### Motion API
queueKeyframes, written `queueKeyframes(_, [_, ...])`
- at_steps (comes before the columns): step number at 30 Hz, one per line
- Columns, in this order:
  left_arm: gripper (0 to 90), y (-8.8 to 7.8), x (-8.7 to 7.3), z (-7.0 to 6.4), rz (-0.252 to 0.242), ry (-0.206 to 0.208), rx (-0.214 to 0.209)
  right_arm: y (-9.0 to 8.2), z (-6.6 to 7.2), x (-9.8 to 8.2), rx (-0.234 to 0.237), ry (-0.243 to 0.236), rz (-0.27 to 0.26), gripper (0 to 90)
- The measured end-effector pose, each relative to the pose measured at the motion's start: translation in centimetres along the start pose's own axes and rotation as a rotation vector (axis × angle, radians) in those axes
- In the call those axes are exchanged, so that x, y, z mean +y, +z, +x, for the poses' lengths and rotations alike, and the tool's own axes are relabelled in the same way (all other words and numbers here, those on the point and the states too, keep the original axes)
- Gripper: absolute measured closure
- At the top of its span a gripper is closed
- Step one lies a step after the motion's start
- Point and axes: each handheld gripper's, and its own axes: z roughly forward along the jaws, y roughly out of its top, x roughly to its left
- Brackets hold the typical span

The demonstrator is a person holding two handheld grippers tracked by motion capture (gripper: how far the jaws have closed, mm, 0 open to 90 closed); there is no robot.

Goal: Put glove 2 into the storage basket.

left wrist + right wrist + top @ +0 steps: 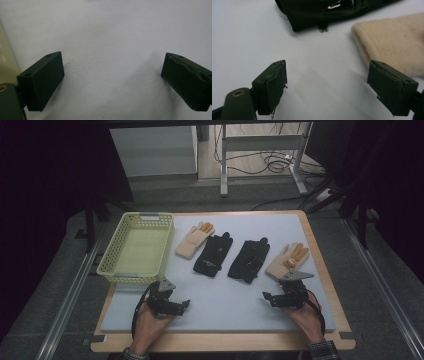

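The right gripper (327,87) stood wide open with nothing between its jaws; the tan glove (392,42) lay just ahead, perhaps touching one jaw. The left gripper (112,80) gaped equally wide over the bare grey mat (112,32), holding nothing.

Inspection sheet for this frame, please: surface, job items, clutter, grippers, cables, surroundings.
Surface: pale mat on a wood-edged table.
Job's things: four gloves in a row, tan glove, black glove, second black glove, second tan glove; yellow basket at left, nothing seen inside.
Clutter: nothing seen.
Grippers: left gripper open over bare mat; right gripper open, near the second tan glove's cuff, not gripping it.
Cables: a cable trails from each gripper; loose cables on the floor beyond.
Surroundings: dim room, metal frame legs behind.
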Motion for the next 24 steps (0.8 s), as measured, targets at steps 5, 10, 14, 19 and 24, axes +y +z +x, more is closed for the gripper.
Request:
queueKeyframes(5, [5.0,0.0,0.0,0.0,-0.001,-0.002,-0.001,0.3,0.1,1.7,-0.005,-0.004,-0.009,15.9])
queueKeyframes(10, [5.0,0.0,0.0,0.0,-0.001,-0.002,-0.001,0.7,0.1,3.1,-0.017,-0.018,-0.009,16.8])
queueKeyframes(14, [5.0,0.0,0.0,0.0,-0.001,-0.002,-0.001,1.6,-0.1,4.8,-0.019,-0.024,-0.012,21.3])
queueKeyframes(19, [5.0,0.0,0.0,0.0,-0.001,-0.002,-0.001,2.7,-0.6,6.5,-0.037,-0.035,-0.019,27.6])
queueKeyframes(24, [5.0,0.0,0.0,0.0,-0.002,-0.003,-0.001,4.2,-1.4,8.5,-0.059,-0.039,-0.023,31.9])
